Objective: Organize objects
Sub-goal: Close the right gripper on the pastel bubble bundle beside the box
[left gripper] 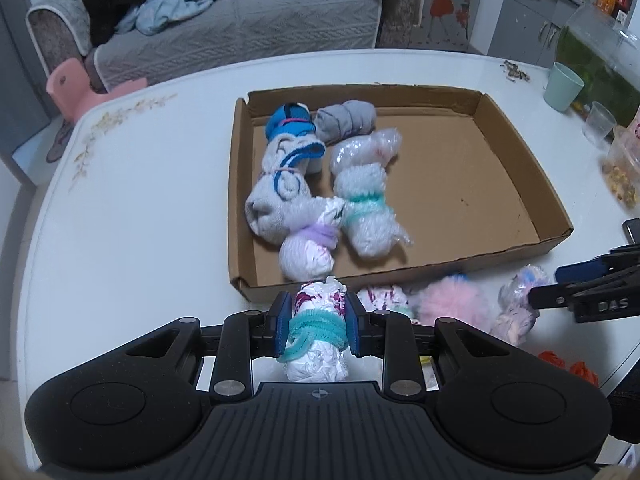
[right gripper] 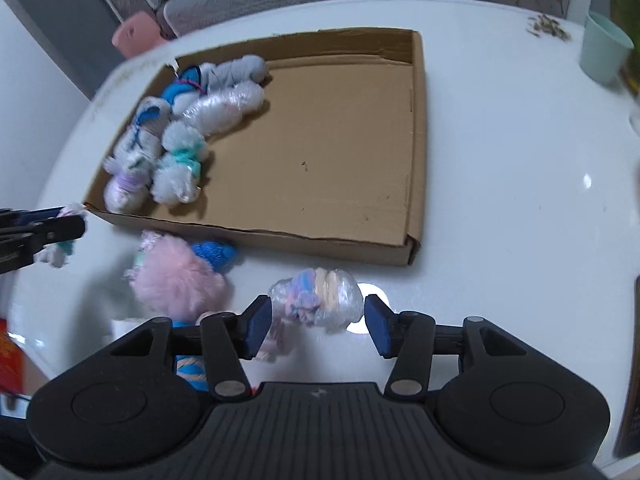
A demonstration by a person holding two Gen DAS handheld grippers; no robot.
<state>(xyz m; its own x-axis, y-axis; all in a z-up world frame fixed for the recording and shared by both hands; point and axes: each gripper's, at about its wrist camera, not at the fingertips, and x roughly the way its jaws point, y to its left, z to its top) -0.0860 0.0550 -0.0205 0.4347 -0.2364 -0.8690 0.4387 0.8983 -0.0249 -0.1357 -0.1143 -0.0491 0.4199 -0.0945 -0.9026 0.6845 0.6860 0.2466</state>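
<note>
A white table (left gripper: 140,200) is seen from 2 wrist cameras, with a shallow cardboard box (left gripper: 516,152) lying on it. In the box's left part, 6 rolled bundles are packed together: a blue one (left gripper: 290,120) and a grey one (left gripper: 346,120) at the far end, a plastic-wrapped one (left gripper: 364,152) just nearer, and others nearer still.

The left gripper (left gripper: 318,326) is clamped narrowly on a white bundle (left gripper: 316,364) tied with a teal band, held just near of the box's near wall.

The right gripper (right gripper: 318,326) stands partly open. A plastic-wrapped pastel bundle (right gripper: 320,296) lies between its blue pads (right gripper: 256,328); the left pad is at its edge, and the right pad is apart from it. No earlier view is given.

A fluffy pink bundle (right gripper: 176,280) and a small blue one (right gripper: 216,254) lie on the table to the left, near the box's near wall. A mint cup (right gripper: 604,52) stands far right.
</note>
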